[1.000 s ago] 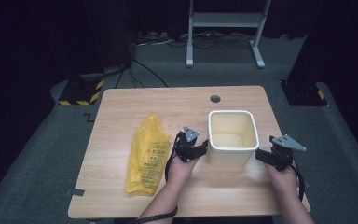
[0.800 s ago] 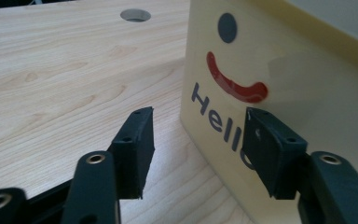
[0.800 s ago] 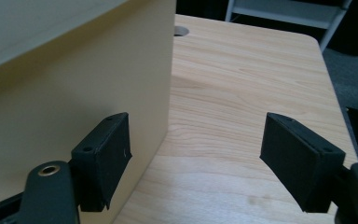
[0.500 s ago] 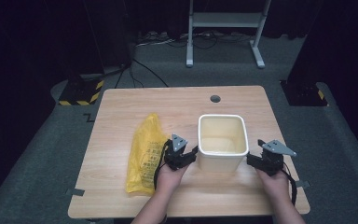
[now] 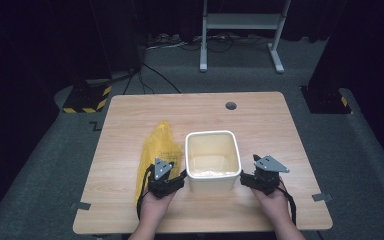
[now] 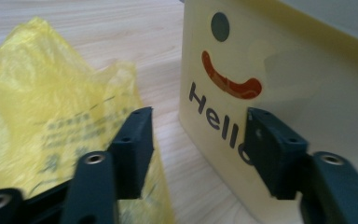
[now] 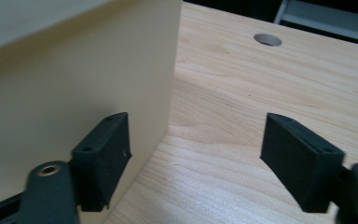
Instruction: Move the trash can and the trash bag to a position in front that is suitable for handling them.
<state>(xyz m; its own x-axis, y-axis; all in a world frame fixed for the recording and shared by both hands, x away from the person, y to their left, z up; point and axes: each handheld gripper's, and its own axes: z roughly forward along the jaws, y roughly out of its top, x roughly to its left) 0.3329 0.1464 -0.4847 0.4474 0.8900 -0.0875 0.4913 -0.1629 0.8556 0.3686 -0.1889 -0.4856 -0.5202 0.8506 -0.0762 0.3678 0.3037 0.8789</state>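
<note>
A cream square bin stands empty near the table's front edge, close beside a yellow plastic bag. My left gripper sits at the bin's left wall and my right gripper at its right wall. In the left gripper view the bin shows a smile and "Hello"; the gripper spans the gap between the bag and that wall. The right gripper has one jaw against the bin and the other over bare wood. Both pairs of jaws have just been opening, with nothing gripped between them.
The wooden table has a round hole at its far side. A metal stand and cables lie on the floor behind. A black-and-yellow striped block sits off the table's far left corner.
The bin has slid toward the near edge and to the left, closing in on the yellow bag. Both hands came back with it, one on each side.
</note>
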